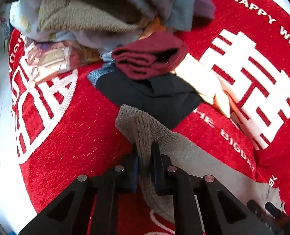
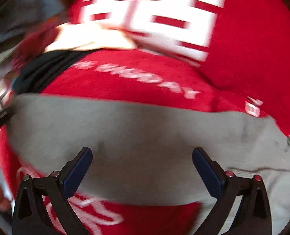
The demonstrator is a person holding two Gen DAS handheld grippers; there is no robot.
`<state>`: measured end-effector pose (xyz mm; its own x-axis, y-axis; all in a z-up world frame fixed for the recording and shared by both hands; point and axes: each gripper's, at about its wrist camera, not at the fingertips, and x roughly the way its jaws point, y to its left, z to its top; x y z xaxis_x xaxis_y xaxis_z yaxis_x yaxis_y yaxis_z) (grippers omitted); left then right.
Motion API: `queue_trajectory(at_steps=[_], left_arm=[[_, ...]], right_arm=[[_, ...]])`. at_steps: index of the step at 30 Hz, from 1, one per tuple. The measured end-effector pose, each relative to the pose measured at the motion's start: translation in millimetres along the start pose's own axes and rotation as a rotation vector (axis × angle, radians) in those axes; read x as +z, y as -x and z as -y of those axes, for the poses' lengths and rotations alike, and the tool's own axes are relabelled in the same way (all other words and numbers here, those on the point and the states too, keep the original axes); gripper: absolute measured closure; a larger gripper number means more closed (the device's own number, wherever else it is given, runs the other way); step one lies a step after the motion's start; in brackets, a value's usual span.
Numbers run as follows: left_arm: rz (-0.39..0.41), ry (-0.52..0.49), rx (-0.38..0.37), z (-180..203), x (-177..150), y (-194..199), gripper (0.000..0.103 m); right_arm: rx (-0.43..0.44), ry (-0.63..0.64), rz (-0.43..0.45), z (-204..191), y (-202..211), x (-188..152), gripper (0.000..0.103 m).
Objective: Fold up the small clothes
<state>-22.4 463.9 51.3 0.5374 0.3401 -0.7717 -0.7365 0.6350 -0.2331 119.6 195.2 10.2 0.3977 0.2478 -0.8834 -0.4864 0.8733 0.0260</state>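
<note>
Pinching grey sock (image 1: 145, 129) cuff, left gripper (image 1: 145, 146), right view blurred

- You are in a home: a red chenille cover (image 1: 70, 121) with white wedding lettering spreads under the work.
- Household laundry is heaped on it: a mixed clothes pile (image 1: 98, 9), a folded maroon garment (image 1: 148, 58).

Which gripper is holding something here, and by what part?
The left gripper is shut on the grey sock, pinching a raised fold near its ribbed cuff end. The right gripper is open above the sock, holding nothing.
</note>
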Motion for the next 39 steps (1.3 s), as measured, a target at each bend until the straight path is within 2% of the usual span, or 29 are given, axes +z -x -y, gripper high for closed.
queue_trajectory(at_steps=[3, 5, 8, 10, 12, 14, 15, 18, 21, 24, 29, 33, 37, 39], left_arm=[[-0.001, -0.008, -0.005, 4, 2, 6, 0.090], [-0.004, -0.010, -0.009, 4, 4, 10, 0.090], [-0.005, -0.018, 0.000, 6, 5, 16, 0.090], [-0.014, -0.025, 0.016, 9, 6, 20, 0.090], [-0.019, -0.030, 0.036, 14, 6, 21, 0.090], [-0.026, -0.044, 0.060, 21, 4, 22, 0.090], [-0.033, -0.053, 0.069, 29, 2, 24, 0.090], [-0.031, -0.097, 0.064, 54, -5, 35, 0.090], [-0.010, -0.193, 0.038, 98, -18, 56, 0.090], [0.007, -0.297, 0.003, 151, -42, 78, 0.090], [0.007, -0.463, -0.073, 248, -91, 114, 0.090], [0.001, -0.567, -0.149, 327, -132, 150, 0.090], [-0.006, -0.647, -0.219, 395, -169, 177, 0.090], [-0.025, -0.695, -0.236, 430, -196, 182, 0.090]], right_arm=[[-0.093, -0.155, -0.060, 49, -19, -2, 0.001], [-0.095, -0.234, -0.124, 59, -37, -7, 0.001], [-0.106, -0.231, -0.073, 45, -30, -14, 0.001], [-0.019, -0.169, -0.072, 23, -22, -17, 0.001], [0.109, -0.047, -0.104, -4, -12, -18, 0.001], [0.272, 0.073, -0.165, -13, -1, -22, 0.001], [0.283, 0.093, -0.151, -10, 10, -25, 0.001], [0.217, 0.096, -0.071, 29, 46, -39, 0.001], [0.126, 0.048, -0.015, 92, 71, -60, 0.001], [-0.023, -0.033, 0.005, 171, 103, -98, 0.001], [-0.114, -0.203, 0.007, 278, 131, -154, 0.001], [-0.150, -0.290, 0.027, 333, 151, -190, 0.001], [-0.179, -0.312, 0.063, 368, 169, -210, 0.001], [-0.191, -0.310, 0.070, 369, 166, -209, 0.001]])
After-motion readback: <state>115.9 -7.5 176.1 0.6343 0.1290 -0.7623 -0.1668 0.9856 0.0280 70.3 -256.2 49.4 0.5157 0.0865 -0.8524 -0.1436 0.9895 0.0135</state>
